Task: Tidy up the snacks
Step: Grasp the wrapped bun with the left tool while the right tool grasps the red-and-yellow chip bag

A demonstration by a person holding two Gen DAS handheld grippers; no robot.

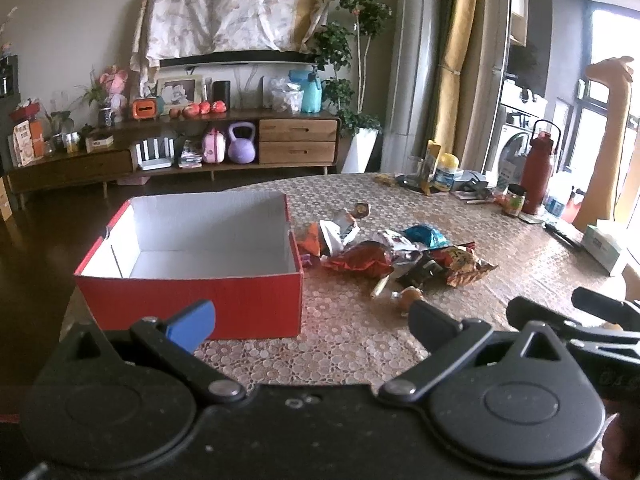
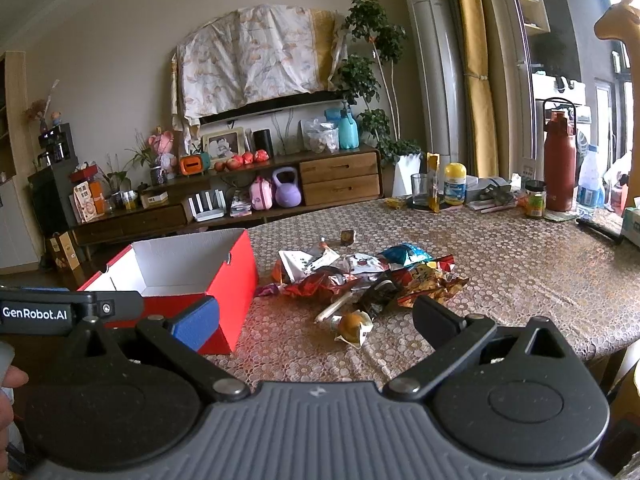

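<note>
a living room with a low wooden sideboard [image 2: 248, 196] along the far wall, and in front of it a table [image 2: 520, 272] under a patterned lace-look cloth. the far right edge of the table is crowded with bottles and jars, too small to read; a tall red flask [image 2: 559, 164] stands out among them.

one red box [image 1: 188, 300], white inside and open-topped, sits at the left of the table with nothing visible inside it. its near left corner is cut off behind the left gripper [image 1: 308, 320] in that gripper's view. just right of the box lies one heap of snack packets [image 2: 368, 276]; they overlap and crumple so much that an exact count cannot be made, though orange, silver, blue and dark wrappers show. three pieces lie apart from the heap: a small square packet [image 2: 347, 237] beyond it, a pale stick-shaped item [image 2: 332, 308] and a round orange snack in clear wrap [image 2: 353, 326] on the near side.

both grippers hover near the table's front edge, each with its fingers spread wide and nothing between them. the right gripper [image 2: 316, 316] has the round orange snack just ahead, between its fingertips' line; the heap is a little further on. the left gripper faces the box's near right corner, heap ahead to its right.
</note>
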